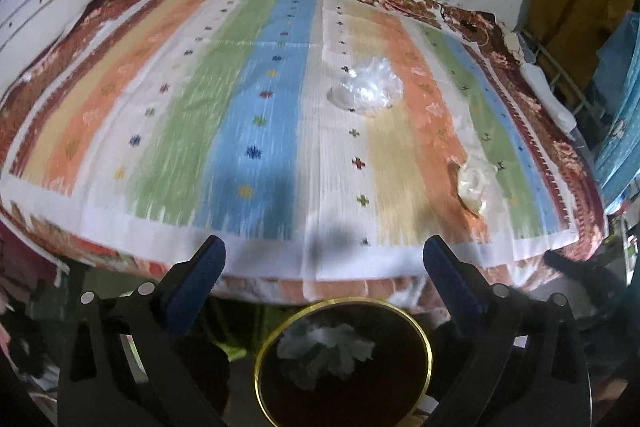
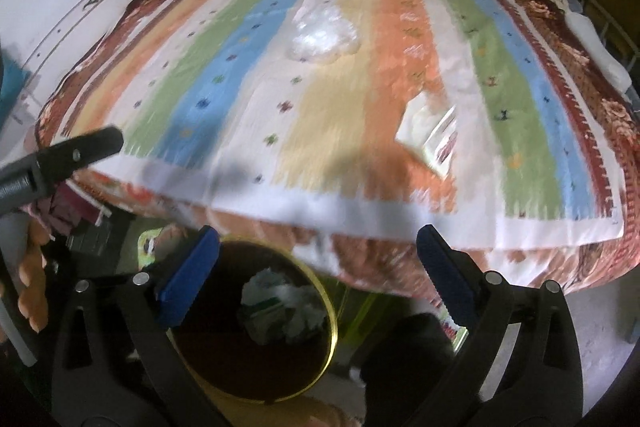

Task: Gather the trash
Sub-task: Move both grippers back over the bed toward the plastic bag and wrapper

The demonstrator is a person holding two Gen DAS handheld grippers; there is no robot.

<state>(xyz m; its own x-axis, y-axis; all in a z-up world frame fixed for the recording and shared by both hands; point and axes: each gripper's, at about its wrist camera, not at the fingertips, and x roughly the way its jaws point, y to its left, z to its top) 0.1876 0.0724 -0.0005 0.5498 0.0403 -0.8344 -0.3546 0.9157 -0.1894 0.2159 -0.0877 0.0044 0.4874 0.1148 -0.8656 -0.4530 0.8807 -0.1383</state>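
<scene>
Left wrist view: the left gripper (image 1: 324, 251) has its blue-padded jaws spread wide with nothing between them. At bottom centre stands a dark bin (image 1: 427, 343) with a yellow rim, crumpled paper (image 1: 326, 349) lying inside. Above it a striped bedspread (image 1: 240, 99) fills the frame. A clear plastic bag (image 1: 370, 87) rests on it at centre right, and a small wrapper (image 1: 472, 185) lies nearer the right edge.

Right wrist view: the right gripper (image 2: 318, 241) also stands wide and empty. The bin sits at lower left of centre with the paper in it. The plastic bag lies at upper centre, a flat packet (image 2: 432, 135) at right centre. The left gripper's black finger reaches in from the left edge, above fingers (image 2: 34, 279) of the person's hand.
</scene>
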